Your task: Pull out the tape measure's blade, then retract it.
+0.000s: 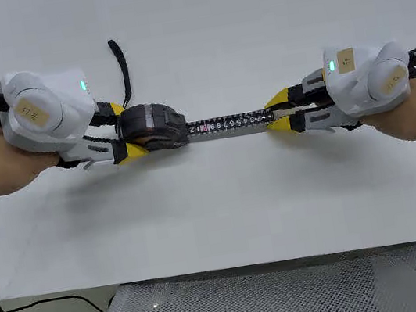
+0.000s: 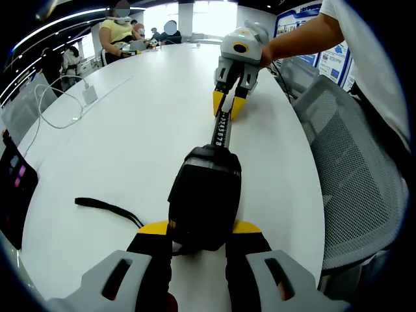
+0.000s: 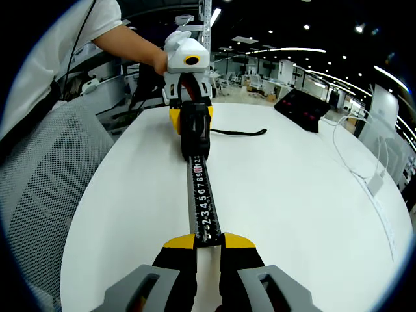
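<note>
One black plastic tape measure case [image 1: 152,127] is clamped at centre-left by the left gripper [image 1: 124,130], its single dark numbered blade [image 1: 227,124] pinched at centre-right by the right gripper [image 1: 279,112], with open white tabletop [image 1: 218,218] left all around.

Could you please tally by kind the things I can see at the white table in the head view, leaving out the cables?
tape measure: 1
grippers: 2, the left gripper and the right gripper
mesh chair: 1
Total: 4
</note>
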A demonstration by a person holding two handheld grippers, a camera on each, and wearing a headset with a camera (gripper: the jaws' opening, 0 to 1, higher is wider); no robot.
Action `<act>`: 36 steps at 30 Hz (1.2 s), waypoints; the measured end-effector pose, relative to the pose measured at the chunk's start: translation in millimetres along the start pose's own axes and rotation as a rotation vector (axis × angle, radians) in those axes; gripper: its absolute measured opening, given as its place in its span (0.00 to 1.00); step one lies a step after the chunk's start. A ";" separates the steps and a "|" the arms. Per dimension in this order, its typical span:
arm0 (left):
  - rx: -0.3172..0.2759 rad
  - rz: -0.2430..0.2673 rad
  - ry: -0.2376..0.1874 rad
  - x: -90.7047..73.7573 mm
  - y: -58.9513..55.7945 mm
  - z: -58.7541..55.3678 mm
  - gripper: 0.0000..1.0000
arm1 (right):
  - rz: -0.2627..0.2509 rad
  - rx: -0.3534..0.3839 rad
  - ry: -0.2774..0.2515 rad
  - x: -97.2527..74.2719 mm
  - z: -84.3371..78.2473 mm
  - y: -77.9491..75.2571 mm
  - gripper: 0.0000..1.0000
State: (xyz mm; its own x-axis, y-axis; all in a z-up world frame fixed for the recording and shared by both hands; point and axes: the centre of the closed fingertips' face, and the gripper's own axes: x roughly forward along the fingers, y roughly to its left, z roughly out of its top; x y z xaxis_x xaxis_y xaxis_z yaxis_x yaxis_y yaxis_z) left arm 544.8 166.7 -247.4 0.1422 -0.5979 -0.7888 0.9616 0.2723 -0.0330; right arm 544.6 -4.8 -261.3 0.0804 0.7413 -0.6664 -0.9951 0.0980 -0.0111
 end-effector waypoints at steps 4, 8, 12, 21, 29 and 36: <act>-0.003 0.000 0.000 0.0 0.1 0.1 0.27 | -0.003 0.000 0.005 -2.9 -2.6 -1.0 0.08; -0.002 -0.001 0.001 0.2 0.1 0.4 0.27 | -0.003 0.002 0.011 -6.1 -6.4 -1.9 0.08; 0.001 -0.002 0.001 0.4 0.1 0.2 0.27 | -0.003 0.004 0.019 -10.3 -10.8 -2.2 0.08; 0.002 -0.003 0.001 0.4 0.0 0.1 0.27 | -0.007 0.012 0.032 -18.8 -17.0 -2.2 0.08; 0.001 -0.004 0.000 0.5 0.2 0.6 0.27 | -0.015 0.016 0.043 -23.9 -22.3 -3.5 0.08; -0.001 -0.004 -0.002 0.6 0.2 1.0 0.27 | -0.018 0.017 0.054 -27.8 -27.5 -4.1 0.08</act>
State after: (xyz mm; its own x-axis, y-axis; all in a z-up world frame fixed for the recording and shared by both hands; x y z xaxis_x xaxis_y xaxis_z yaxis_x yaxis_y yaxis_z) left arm 545.2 165.7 -247.2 0.1394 -0.6008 -0.7872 0.9620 0.2707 -0.0362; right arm 544.9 -44.0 -263.2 0.0951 0.7021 -0.7057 -0.9924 0.1226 -0.0118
